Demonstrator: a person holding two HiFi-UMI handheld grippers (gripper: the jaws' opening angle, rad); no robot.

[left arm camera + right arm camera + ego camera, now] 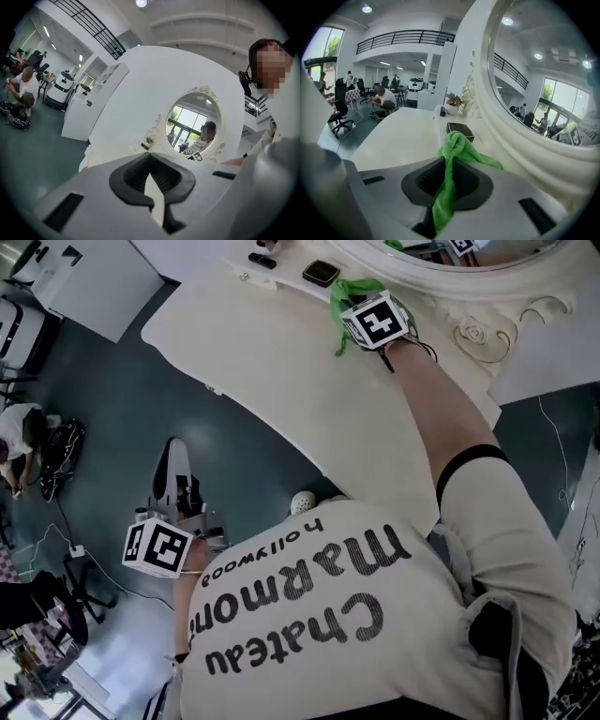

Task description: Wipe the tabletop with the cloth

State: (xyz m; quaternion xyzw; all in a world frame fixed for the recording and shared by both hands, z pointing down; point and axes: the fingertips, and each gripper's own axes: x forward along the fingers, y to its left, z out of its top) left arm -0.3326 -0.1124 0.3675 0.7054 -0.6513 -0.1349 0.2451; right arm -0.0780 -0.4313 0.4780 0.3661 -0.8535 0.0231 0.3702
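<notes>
Wiping is judged to be under way. The green cloth (457, 145) is clamped in the right gripper (447, 176) at the far right of the bench (281, 381), beside the mirror frame (487, 329). The left gripper (152, 183) is held closed and empty, off the near left edge. Next, the cloth needs to be pressed flat and swept leftward. A small dark tray (461, 131) is seen just beyond the cloth; its contents cannot be made out.
</notes>
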